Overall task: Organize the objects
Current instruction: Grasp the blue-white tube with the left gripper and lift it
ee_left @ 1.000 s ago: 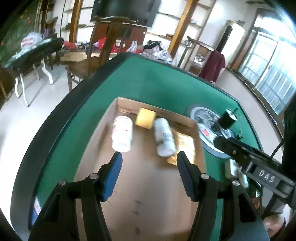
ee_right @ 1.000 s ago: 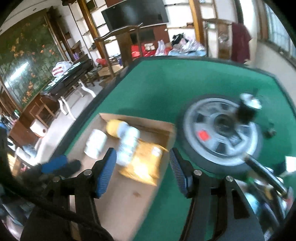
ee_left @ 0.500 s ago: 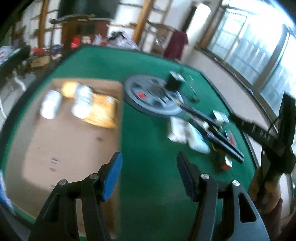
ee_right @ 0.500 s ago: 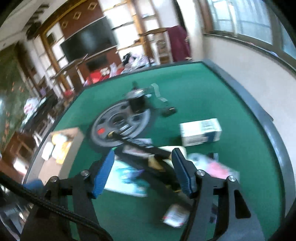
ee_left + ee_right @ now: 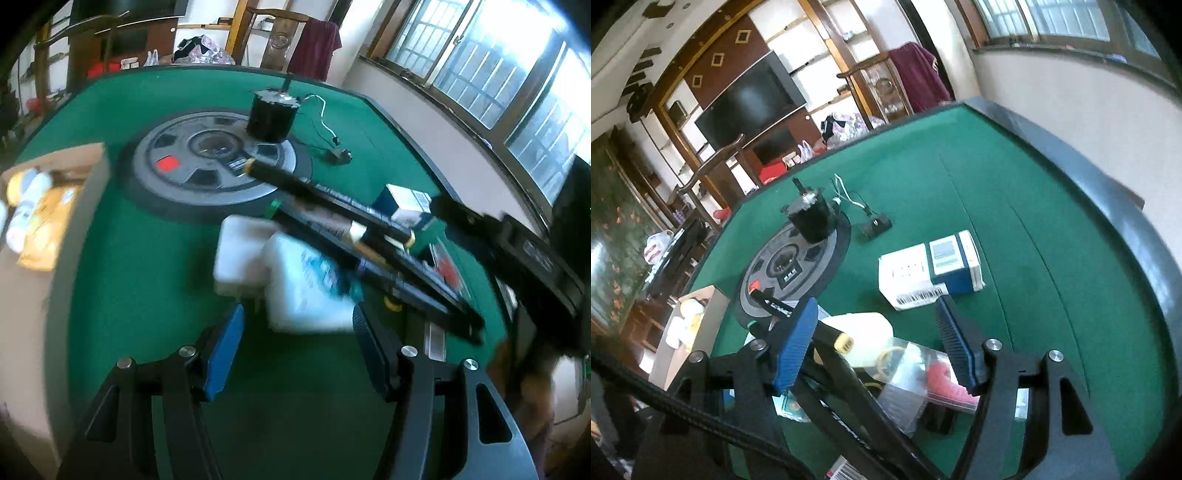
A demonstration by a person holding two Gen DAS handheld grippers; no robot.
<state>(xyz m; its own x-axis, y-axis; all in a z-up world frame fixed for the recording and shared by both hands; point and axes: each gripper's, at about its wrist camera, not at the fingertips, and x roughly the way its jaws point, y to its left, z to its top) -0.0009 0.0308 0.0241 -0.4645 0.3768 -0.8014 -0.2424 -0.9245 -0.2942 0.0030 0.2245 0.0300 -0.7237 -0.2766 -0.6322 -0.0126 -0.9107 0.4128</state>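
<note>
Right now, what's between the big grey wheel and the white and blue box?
In the right wrist view, only bare green felt separates the grey wheel from the white and blue box.

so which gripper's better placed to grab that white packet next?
Left, probably. The left gripper is open with the white packet lying just ahead of its gap. The right gripper, also open, faces the white-and-blue box and clear packet instead, with black rods crossing its fingers.
</note>
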